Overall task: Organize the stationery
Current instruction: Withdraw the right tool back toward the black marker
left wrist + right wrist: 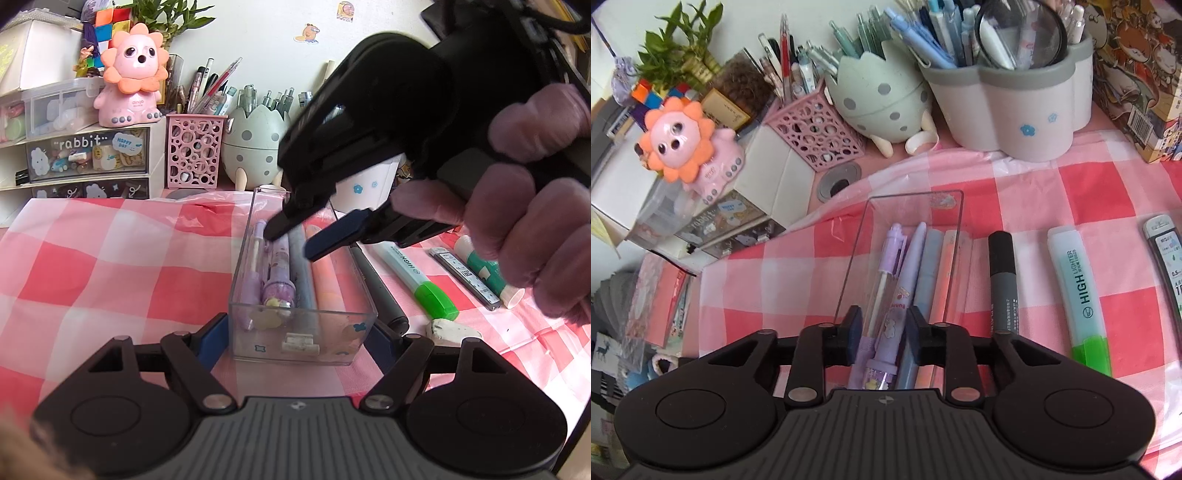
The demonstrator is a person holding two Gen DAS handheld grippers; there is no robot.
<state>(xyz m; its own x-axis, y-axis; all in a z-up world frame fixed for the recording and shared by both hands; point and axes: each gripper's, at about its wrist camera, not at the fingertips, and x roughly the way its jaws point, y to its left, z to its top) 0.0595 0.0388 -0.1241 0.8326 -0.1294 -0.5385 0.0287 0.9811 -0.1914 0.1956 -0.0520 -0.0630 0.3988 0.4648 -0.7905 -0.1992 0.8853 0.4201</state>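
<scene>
A clear plastic box [301, 345] [947, 199] lies on the checked cloth and holds two purple pens [279, 266] [903, 291], a blue marker [301, 266] and a pink marker [327, 280]. My left gripper [295, 338] has its fingers against the near end of the box on both sides. My right gripper [882, 332] [295, 236] hovers over the box, fingers apart, straddling the purple pens; I cannot tell if it touches them. Right of the box lie a grey marker [1004, 280], a green highlighter [1080, 291] and a lead refill case [1169, 258].
Pen holders stand at the back: a pink mesh one [194, 151], an egg-shaped one [882, 96] and a white flower-shaped one [1012, 99]. A lion figure [129, 77] sits on small drawers at left. An eraser [452, 328] and a glue stick [487, 271] lie at right.
</scene>
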